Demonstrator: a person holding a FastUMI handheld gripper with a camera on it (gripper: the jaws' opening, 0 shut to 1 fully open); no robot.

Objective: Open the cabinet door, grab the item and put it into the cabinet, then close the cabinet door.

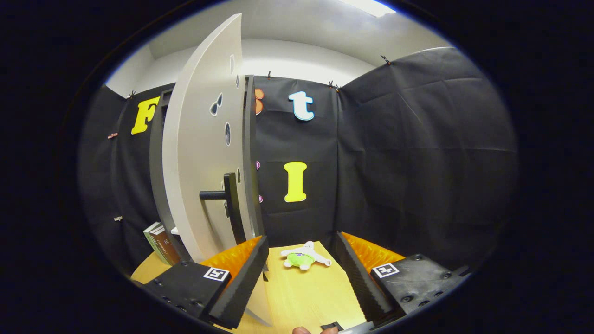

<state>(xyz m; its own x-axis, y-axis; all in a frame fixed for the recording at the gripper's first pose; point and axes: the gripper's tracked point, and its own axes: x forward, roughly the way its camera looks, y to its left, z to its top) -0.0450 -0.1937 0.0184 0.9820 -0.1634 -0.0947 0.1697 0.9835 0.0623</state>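
Observation:
The cabinet door (199, 153), a pale panel with a dark bar handle (227, 197), stands swung open toward me at the left, its edge just past my left finger. A small plush toy (304, 257), white with a green body, lies on the wooden table (301, 297) just ahead of my fingers, between their lines. My gripper (301, 269) is open, with nothing between its fingers (246, 278). The dark cabinet frame (158, 171) shows behind the door; its inside is hidden by the door.
Books (160, 242) lean by the cabinet's base at the left. Black cloth booth walls close in behind and to the right. A fingertip (301, 330) shows at the near table edge.

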